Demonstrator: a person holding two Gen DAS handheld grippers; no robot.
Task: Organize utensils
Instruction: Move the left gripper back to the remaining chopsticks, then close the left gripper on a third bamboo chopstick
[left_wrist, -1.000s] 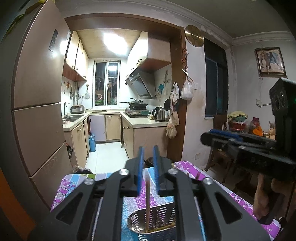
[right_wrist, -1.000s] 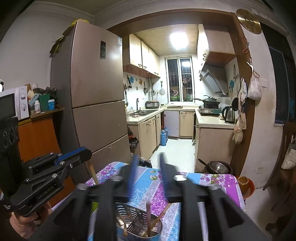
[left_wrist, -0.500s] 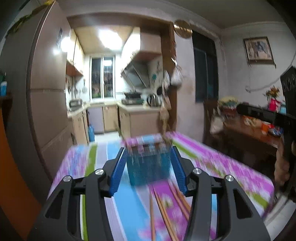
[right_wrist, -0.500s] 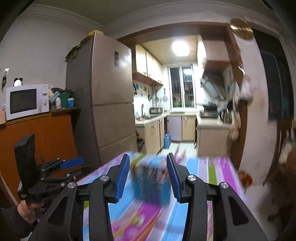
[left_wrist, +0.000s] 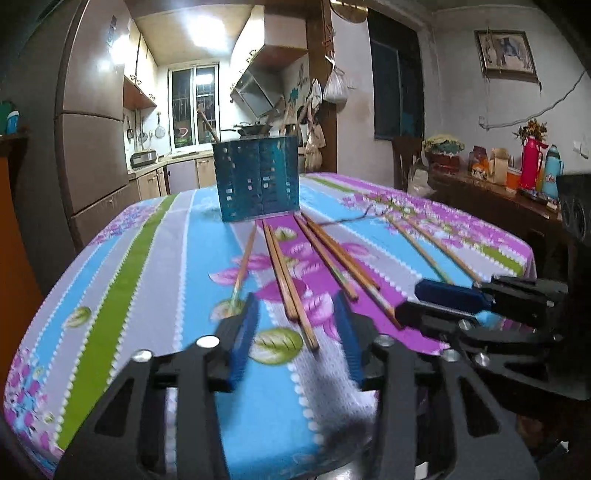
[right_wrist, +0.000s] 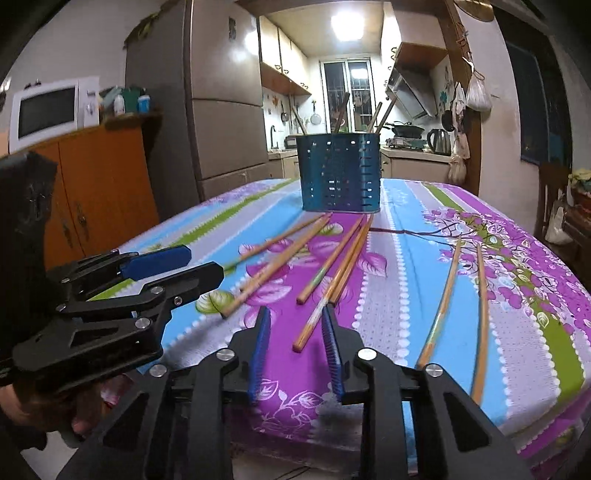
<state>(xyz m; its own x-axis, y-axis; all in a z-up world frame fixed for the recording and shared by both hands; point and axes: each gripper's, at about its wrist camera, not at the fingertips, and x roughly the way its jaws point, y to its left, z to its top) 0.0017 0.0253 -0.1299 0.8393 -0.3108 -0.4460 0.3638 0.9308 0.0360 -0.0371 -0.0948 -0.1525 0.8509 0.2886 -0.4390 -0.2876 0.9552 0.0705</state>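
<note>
A blue perforated utensil holder (left_wrist: 258, 177) (right_wrist: 340, 173) stands upright at the far middle of the table with a few chopsticks sticking out of it. Several wooden chopsticks (left_wrist: 325, 254) (right_wrist: 273, 269) lie fanned out on the flowered cloth in front of it. My left gripper (left_wrist: 295, 310) (right_wrist: 192, 266) hovers low over the near edge, its jaws closing. The near end of a chopstick pair (left_wrist: 284, 273) lies between its pads, untouched. My right gripper (right_wrist: 295, 325) (left_wrist: 424, 299) is beside it, jaws also closing around the near tip of one chopstick (right_wrist: 321, 306) without pressing on it.
Two more chopsticks (right_wrist: 461, 288) lie apart at the right of the cloth. A tall fridge (right_wrist: 221, 110), an orange cabinet with a microwave (right_wrist: 51, 110) stand left. A sideboard with flasks (left_wrist: 532, 162) stands right. The table's near edge (right_wrist: 369, 417) is just under the fingers.
Both grippers have dropped from above the holder and pulled back to the near edge of the table. The chopsticks seen between their fingers earlier are left behind. Their jaws opened wider, then narrowed.
</note>
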